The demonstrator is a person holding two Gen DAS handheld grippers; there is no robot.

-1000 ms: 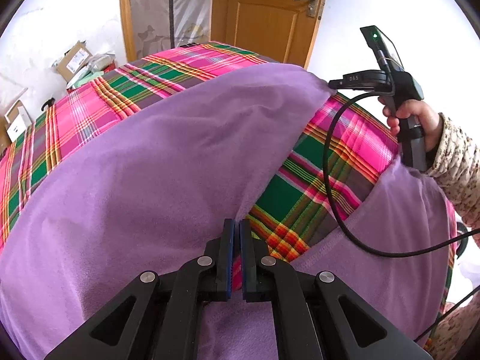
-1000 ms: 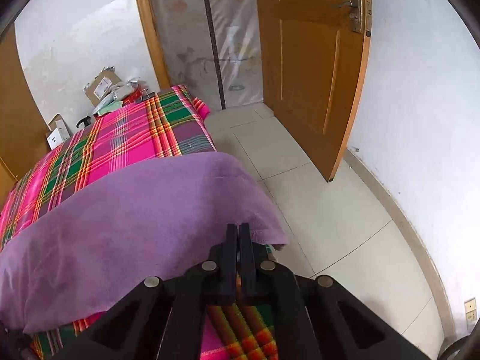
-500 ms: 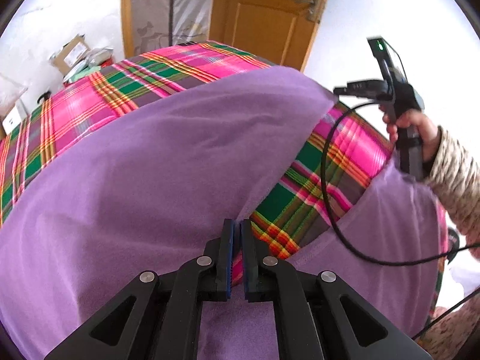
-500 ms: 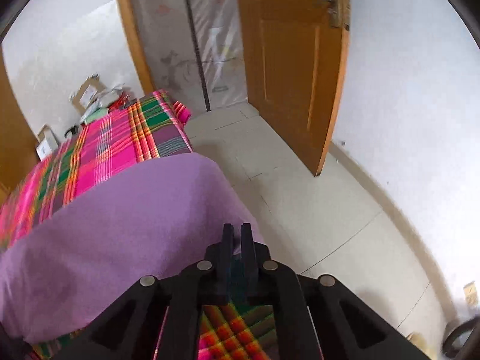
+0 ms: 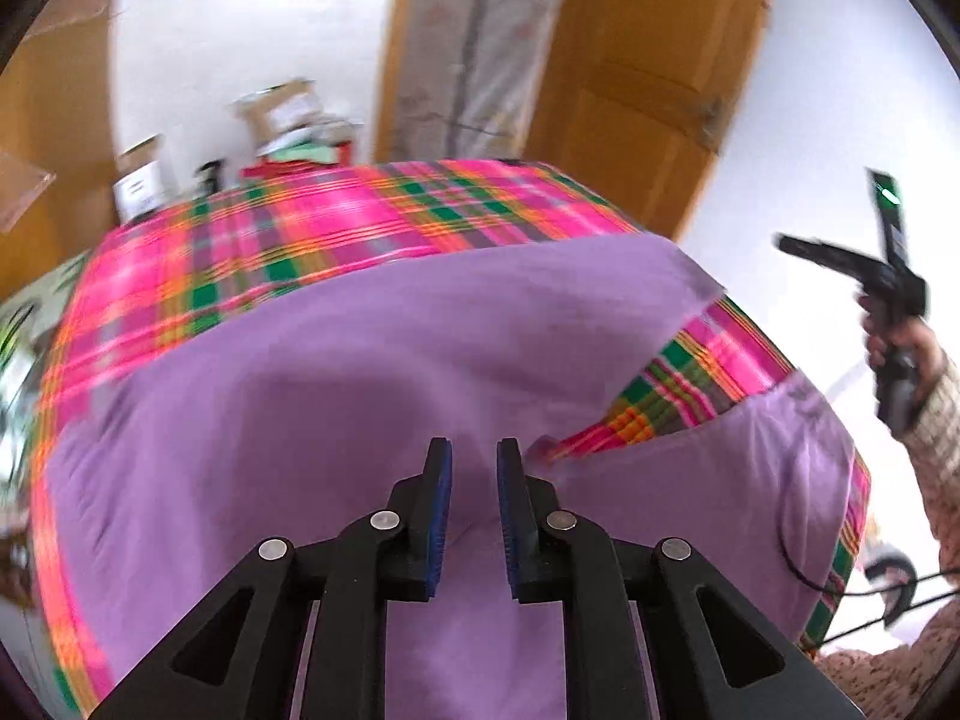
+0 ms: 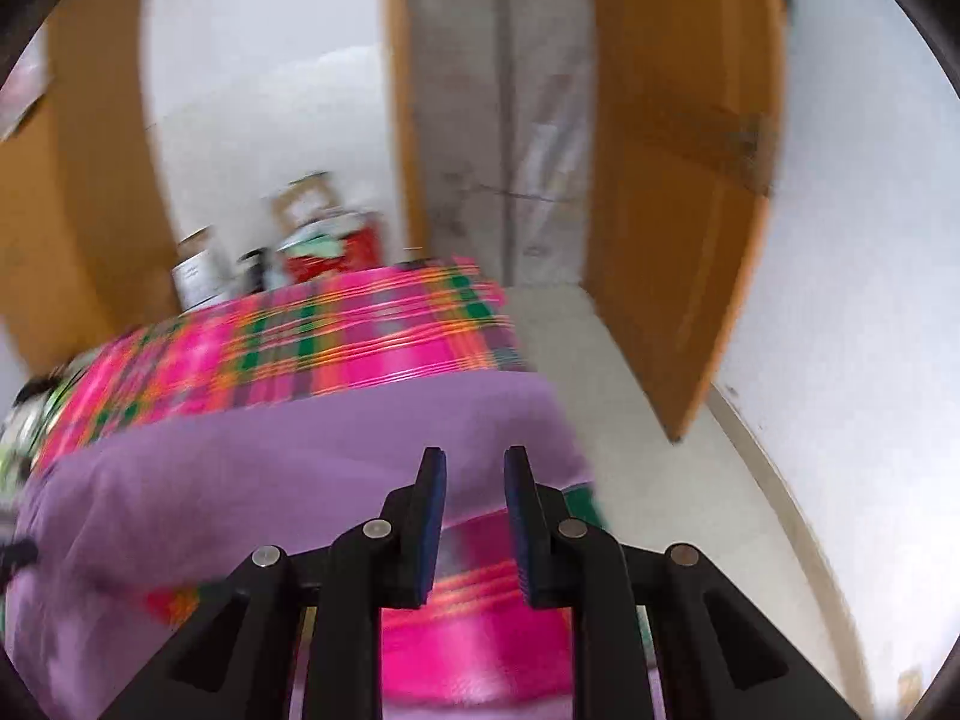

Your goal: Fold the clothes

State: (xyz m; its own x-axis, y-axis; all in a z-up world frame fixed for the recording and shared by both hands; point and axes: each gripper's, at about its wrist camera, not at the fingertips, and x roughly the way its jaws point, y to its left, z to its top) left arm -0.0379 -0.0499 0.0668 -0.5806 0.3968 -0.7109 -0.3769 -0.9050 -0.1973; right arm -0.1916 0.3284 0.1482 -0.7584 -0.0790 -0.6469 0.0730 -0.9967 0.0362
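Note:
A purple garment (image 5: 336, 372) lies spread over the pink and green plaid bed cover (image 5: 312, 234), one part folded across so a wedge of plaid shows at the right. My left gripper (image 5: 474, 468) hovers open just above the cloth near that fold's corner, nothing between its blue pads. The right gripper (image 5: 840, 258) shows in the left wrist view at the far right, held in a hand above the bed's edge. In the right wrist view the right gripper (image 6: 474, 480) is open above the purple garment (image 6: 288, 462) and the plaid cover (image 6: 336, 348). Both views are motion-blurred.
A wooden door (image 6: 678, 192) stands open at the right over a pale tiled floor (image 6: 660, 480). Cardboard boxes and clutter (image 5: 282, 120) sit beyond the bed's far end. A black cable (image 5: 840, 588) hangs from the right gripper by a patterned sleeve (image 5: 942, 420).
Both grippers were shut on the purple garment and now stand open. The cloth has dropped onto the bed. Both cameras have tilted up and back.

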